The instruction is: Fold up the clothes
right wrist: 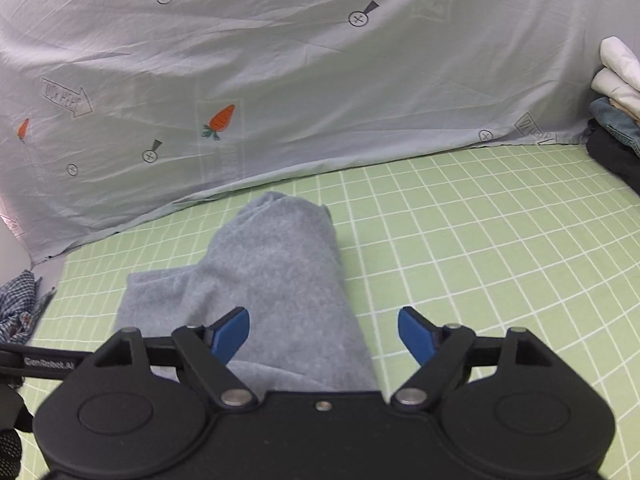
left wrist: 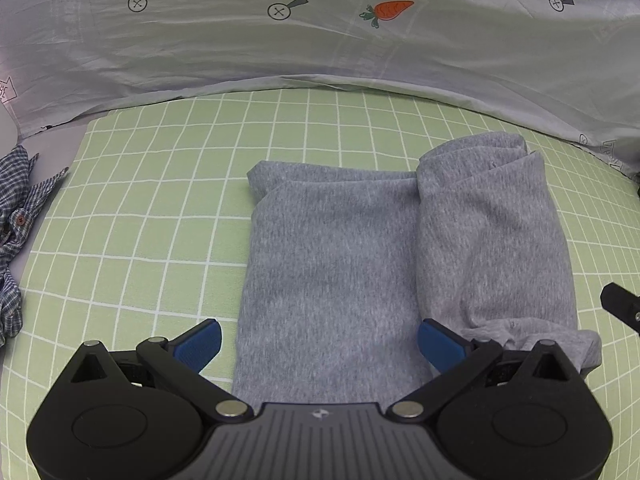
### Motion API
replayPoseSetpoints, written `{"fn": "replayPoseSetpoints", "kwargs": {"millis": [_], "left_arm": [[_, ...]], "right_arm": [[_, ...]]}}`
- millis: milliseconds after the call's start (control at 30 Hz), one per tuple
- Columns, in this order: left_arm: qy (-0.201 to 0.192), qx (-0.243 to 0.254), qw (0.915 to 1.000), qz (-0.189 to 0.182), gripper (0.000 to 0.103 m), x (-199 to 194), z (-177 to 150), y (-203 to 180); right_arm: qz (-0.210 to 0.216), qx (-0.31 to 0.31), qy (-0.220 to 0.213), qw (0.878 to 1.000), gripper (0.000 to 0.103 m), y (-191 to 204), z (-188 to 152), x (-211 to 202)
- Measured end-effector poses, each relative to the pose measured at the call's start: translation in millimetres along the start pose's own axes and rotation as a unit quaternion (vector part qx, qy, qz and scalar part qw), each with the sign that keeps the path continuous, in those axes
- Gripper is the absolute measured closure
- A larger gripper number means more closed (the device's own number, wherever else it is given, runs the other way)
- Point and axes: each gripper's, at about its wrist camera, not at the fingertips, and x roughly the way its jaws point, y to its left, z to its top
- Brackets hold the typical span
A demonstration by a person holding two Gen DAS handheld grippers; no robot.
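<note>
Grey garment [left wrist: 332, 264], part-folded on green checked sheet [left wrist: 160, 208]: both grippers' jaws apart, empty. Risk: thick right fold [left wrist: 492, 236] springs open unpinned.

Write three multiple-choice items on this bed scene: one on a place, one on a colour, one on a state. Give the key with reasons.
1. Where does the crumpled blue checked shirt lie from the folded grey knit garment, in the left wrist view?
A. left
B. right
C. on top

2. What colour is the grid-patterned sheet?
A. pink
B. light green
C. navy

3. How do the jaws of the right hand-held gripper stand?
A. shut on the garment
B. open, gripping nothing
C. shut, empty

Key: 1 A, it sits at the left edge. 2 B, green with white lines. 3 B, the blue pads stand wide apart.
</note>
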Motion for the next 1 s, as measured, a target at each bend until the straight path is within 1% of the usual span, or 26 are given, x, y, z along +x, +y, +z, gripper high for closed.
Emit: {"fn": "replayPoseSetpoints", "kwargs": {"millis": [133, 267, 333, 367, 433, 467, 500, 533, 600, 633, 667, 767, 900, 967, 1000], "left_arm": [[-0.007, 0.01, 0.9996, -0.026, 0.001, 13.5, 10.7, -14.2], [-0.002, 0.052, 0.9972, -0.054, 0.002, 25.6, 19.9, -35.2], [-0.001, 0.063, 0.9957, -0.067, 0.004, 32.8, 23.6, -42.7], [0.001, 0.063, 0.9952, -0.075, 0.008, 37.9, 25.0, -45.0], [0.006, 0.059, 0.9941, -0.091, 0.018, 49.6, 27.8, -48.4], [0.01, 0.053, 0.9937, -0.098, 0.028, 55.1, 29.1, -49.3], [0.012, 0.044, 0.9932, -0.107, 0.04, 58.4, 29.9, -49.4], [0.012, 0.034, 0.9925, -0.117, 0.048, 60.6, 30.3, -49.3], [0.009, 0.019, 0.9911, -0.131, 0.082, 62.4, 30.6, -49.1], [0.004, 0.013, 0.9911, -0.133, 0.088, 60.7, 30.2, -49.1], [-0.003, 0.014, 0.9912, -0.132, 0.091, 56.4, 29.7, -49.6], [-0.032, 0.025, 0.9912, -0.126, 0.094, 36.3, 28.0, -50.9], [-0.087, 0.034, 0.9892, -0.113, 0.095, -9.9, 27.6, -45.1], [-0.111, 0.033, 0.9887, -0.096, 0.095, -31.1, 28.9, -36.0], [-0.115, 0.028, 0.9896, -0.083, 0.095, -34.8, 29.7, -29.0]], "right_arm": [[-0.028, 0.006, 0.023, 0.999, 0.021, -28.9, 3.5, 18.3], [-0.042, 0.013, 0.043, 0.998, 0.021, -48.7, 5.4, 42.5], [-0.045, 0.02, 0.049, 0.998, 0.021, -54.7, 8.6, 53.3], [-0.047, 0.022, 0.05, 0.997, 0.021, -57.1, 10.2, 58.4], [-0.052, 0.021, 0.052, 0.997, 0.021, -58.4, 12.4, 66.8], [-0.055, 0.02, 0.053, 0.997, 0.021, -58.4, 13.4, 71.0], [-0.059, 0.019, 0.053, 0.997, 0.021, -58.1, 13.6, 74.6], [-0.061, 0.018, 0.055, 0.996, 0.021, -57.5, 13.6, 77.6], [-0.065, 0.015, 0.057, 0.996, 0.021, -56.2, 12.9, 82.6], [-0.068, 0.014, 0.058, 0.996, 0.021, -55.3, 12.0, 84.0], [-0.068, 0.012, 0.061, 0.996, 0.021, -54.2, 11.2, 85.7], [-0.07, 0.007, 0.065, 0.995, 0.021, -49.3, 8.9, 87.4], [-0.066, -0.005, 0.064, 0.996, 0.021, -38.3, 8.2, 84.5], [-0.06, -0.014, 0.061, 0.996, 0.021, -30.9, 9.4, 81.3], [-0.057, -0.018, 0.061, 0.996, 0.021, -27.6, 10.8, 79.5]]}}
